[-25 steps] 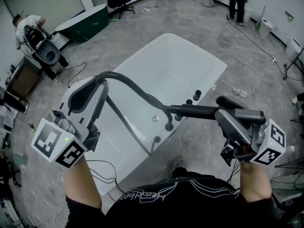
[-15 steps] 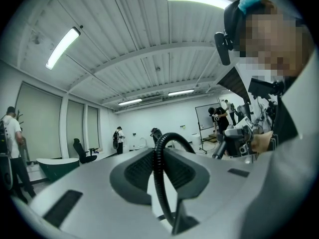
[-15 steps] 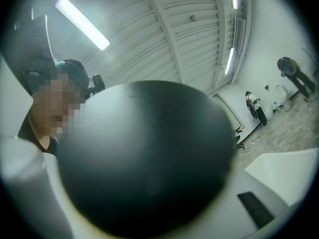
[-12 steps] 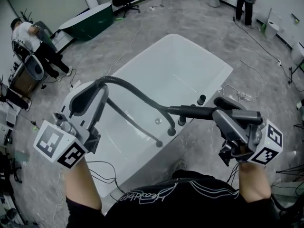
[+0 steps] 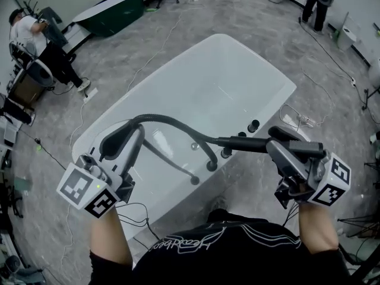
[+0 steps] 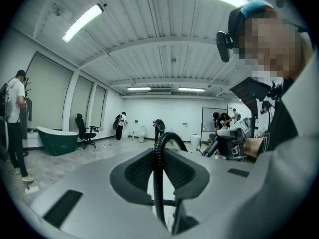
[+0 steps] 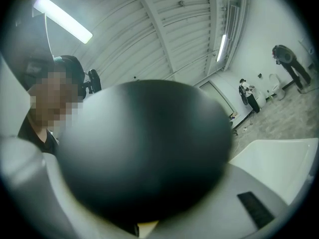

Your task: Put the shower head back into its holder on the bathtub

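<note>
The black shower head (image 5: 246, 142) lies level over the near rim of the white bathtub (image 5: 279, 70). My right gripper (image 5: 274, 140) is shut on its thick end, which fills the right gripper view as a dark blob (image 7: 144, 153). Its black ribbed hose (image 5: 172, 122) arches leftward from the wand, passes through my left gripper (image 5: 127, 134), then drops to the tub rim (image 5: 193, 180). In the left gripper view the hose (image 6: 158, 183) runs up between the jaws of my left gripper (image 6: 159, 168), which is shut on it. Black fittings (image 5: 211, 166) stand along the rim under the wand.
A dark green tub (image 5: 113, 13) stands at the back left near a person (image 5: 35, 40) with equipment. Another person (image 5: 314, 2) stands at the back right. Cables (image 5: 297, 114) lie on the grey floor right of the tub, and more cables (image 5: 127, 212) by my feet.
Both grippers have sunk toward the tub with the hose and the shower head. The left one has moved down and to the right in the picture. The hose arch sits lower.
</note>
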Action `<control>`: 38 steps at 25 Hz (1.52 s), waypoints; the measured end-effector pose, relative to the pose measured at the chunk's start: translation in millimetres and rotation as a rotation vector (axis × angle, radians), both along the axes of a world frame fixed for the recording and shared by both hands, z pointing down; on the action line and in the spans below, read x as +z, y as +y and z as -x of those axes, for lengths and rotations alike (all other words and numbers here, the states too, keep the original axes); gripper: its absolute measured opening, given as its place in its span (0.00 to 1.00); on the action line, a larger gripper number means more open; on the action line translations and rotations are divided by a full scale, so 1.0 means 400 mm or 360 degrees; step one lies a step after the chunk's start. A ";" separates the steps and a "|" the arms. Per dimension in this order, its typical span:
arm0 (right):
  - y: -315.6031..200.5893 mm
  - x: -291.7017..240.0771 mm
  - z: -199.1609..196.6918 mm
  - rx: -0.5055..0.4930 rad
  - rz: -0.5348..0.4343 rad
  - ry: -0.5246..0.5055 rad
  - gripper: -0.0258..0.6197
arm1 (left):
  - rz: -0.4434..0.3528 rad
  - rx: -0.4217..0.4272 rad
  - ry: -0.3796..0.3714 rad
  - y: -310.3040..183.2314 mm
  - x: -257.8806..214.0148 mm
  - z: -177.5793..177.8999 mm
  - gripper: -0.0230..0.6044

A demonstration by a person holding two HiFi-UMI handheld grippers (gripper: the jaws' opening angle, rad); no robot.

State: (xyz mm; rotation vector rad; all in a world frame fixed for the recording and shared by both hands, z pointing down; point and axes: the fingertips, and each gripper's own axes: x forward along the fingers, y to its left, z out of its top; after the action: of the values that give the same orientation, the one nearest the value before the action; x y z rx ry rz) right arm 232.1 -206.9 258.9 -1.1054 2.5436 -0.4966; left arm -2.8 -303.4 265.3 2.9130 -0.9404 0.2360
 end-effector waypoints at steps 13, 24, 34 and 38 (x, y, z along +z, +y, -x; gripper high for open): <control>0.092 0.137 0.005 0.0192 0.0211 -0.0056 0.24 | 0.0240 0.0058 0.0062 0.090 0.240 0.006 0.14; 0.222 0.181 0.009 0.0338 0.0257 -0.0045 0.24 | 0.0323 0.0124 -0.0042 0.158 0.436 -0.025 0.14; 0.267 0.224 0.029 0.0372 0.0320 -0.0009 0.24 | 0.0516 0.0180 -0.0186 0.186 0.662 -0.067 0.14; 0.277 0.247 0.063 0.0334 0.0358 0.0008 0.24 | 0.0608 0.0257 -0.0286 0.207 0.758 -0.084 0.13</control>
State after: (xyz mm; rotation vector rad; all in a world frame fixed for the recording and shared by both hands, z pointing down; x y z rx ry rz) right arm 206.8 -96.1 357.5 -1.4343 2.3821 -0.7367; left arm 30.9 -220.7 568.4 2.6406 -0.5962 0.6214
